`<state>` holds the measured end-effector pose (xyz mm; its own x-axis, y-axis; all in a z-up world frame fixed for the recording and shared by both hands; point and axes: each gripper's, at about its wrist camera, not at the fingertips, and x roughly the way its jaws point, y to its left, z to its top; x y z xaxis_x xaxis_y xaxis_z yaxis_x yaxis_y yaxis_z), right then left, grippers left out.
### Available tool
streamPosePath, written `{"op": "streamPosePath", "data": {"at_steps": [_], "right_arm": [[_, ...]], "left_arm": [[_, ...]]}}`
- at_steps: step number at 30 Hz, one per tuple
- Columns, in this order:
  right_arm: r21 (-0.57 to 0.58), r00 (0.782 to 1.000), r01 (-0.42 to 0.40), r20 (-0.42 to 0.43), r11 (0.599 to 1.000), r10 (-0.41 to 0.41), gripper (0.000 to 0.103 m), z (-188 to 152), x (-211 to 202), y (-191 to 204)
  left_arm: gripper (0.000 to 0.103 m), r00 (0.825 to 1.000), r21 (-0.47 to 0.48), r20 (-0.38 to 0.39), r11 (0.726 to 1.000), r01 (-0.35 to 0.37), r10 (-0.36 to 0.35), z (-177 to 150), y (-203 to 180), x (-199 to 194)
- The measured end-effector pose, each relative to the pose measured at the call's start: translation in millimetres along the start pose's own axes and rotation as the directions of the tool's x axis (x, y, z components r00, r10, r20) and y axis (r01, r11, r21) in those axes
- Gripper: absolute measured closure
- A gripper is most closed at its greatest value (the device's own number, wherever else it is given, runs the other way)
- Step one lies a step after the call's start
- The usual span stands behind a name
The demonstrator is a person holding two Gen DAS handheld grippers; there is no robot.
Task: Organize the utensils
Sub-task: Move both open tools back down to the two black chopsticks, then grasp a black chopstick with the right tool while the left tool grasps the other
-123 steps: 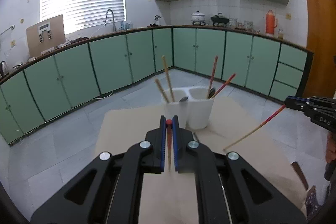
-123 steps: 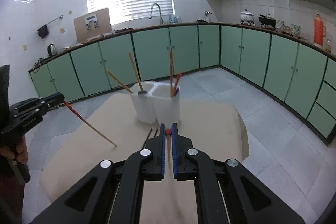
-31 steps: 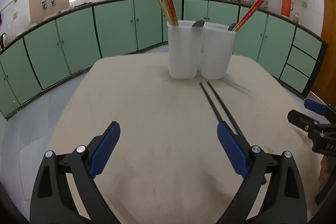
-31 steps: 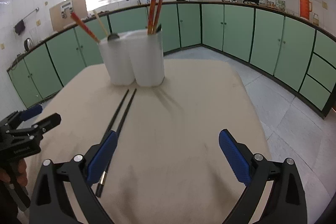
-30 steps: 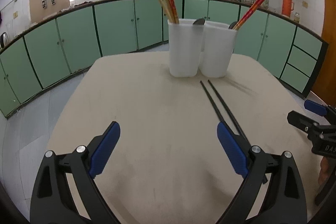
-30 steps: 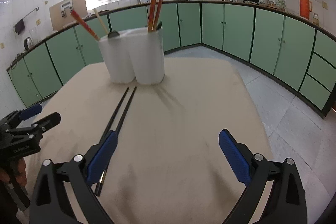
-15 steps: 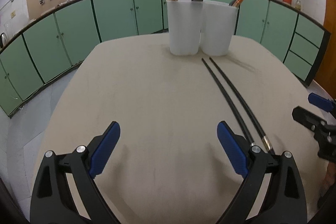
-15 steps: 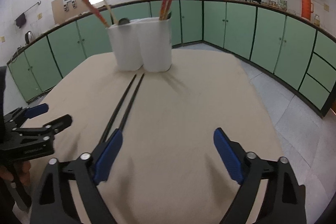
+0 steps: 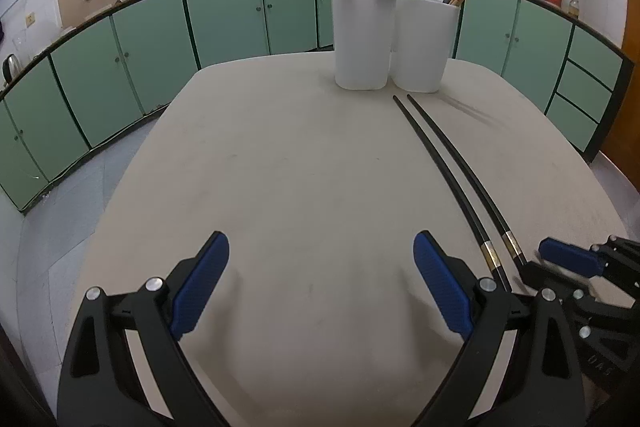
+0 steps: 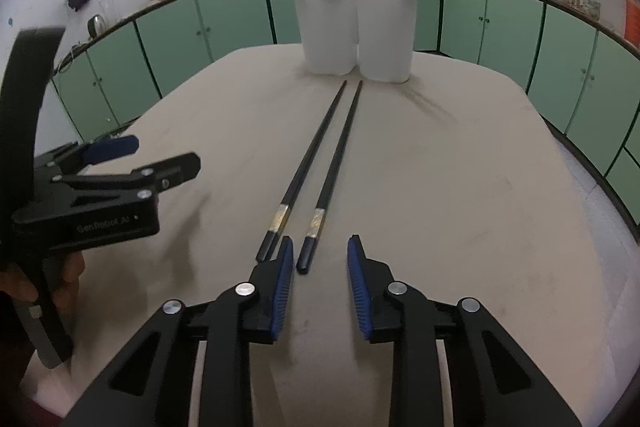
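Observation:
Two black chopsticks (image 10: 320, 163) lie side by side on the beige table (image 10: 460, 187), pointing at two white holders (image 10: 356, 31). The holders contain wooden and red chopsticks and spoons; they also show in the left wrist view (image 9: 394, 39). My right gripper (image 10: 320, 255) is open and low over the table, its jaws on either side of the right chopstick's near end. My left gripper (image 9: 320, 263) is wide open and empty, left of the black chopsticks (image 9: 452, 167). The right gripper also shows in the left wrist view (image 9: 568, 263).
Green kitchen cabinets ring the room beyond the table edges. The left gripper (image 10: 120, 163) and the hand holding it are at the left of the right wrist view.
Both grippers have let go of their red chopsticks, now in the holders, and opened. In the last second both came lower and nearer; the right jaws narrowed around one black chopstick's end.

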<state>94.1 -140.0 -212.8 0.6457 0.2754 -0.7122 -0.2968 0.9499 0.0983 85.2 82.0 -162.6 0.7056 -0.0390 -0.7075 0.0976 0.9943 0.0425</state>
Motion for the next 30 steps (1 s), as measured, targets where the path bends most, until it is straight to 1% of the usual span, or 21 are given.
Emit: {"op": "streamPosePath", "data": {"at_steps": [1,6,11,15,16,22,30], "right_arm": [[0.002,1.000,-0.003,-0.005,1.000,0.003,0.080,-0.5,1.3,0.8],[0.001,1.000,0.013,-0.002,1.000,-0.013,0.082,-2.0,0.8,3.6],[-0.009,0.999,0.049,0.001,0.999,-0.049,0.084,-2.7,2.1,10.1],[-0.015,0.998,0.055,0.000,0.998,-0.055,0.095,-5.1,1.0,12.4],[-0.011,0.998,0.057,0.000,0.998,-0.057,0.095,-5.4,0.5,11.9],[0.041,0.998,0.062,-0.004,0.997,-0.062,0.096,-9.1,-7.3,-2.7],[0.142,0.995,0.097,-0.012,0.985,-0.097,0.097,-18.6,-21.3,-38.3]], "left_arm": [[0.012,1.000,-0.001,0.000,1.000,-0.001,0.001,-0.4,-0.3,-0.3],[0.012,1.000,-0.005,0.000,1.000,0.002,-0.002,-2.0,1.3,-0.9],[0.012,1.000,-0.003,-0.004,1.000,0.004,-0.004,-0.9,-0.4,-0.9],[0.012,1.000,0.004,-0.005,1.000,0.009,-0.009,-0.7,-3.2,-1.3],[0.012,1.000,0.006,-0.006,1.000,0.009,-0.009,-0.6,-3.9,-1.4],[0.012,1.000,0.021,-0.011,1.000,0.023,-0.023,-0.5,-14.8,-1.1],[0.013,0.998,0.051,-0.021,0.996,0.068,-0.067,-0.6,-45.6,1.2]]}}
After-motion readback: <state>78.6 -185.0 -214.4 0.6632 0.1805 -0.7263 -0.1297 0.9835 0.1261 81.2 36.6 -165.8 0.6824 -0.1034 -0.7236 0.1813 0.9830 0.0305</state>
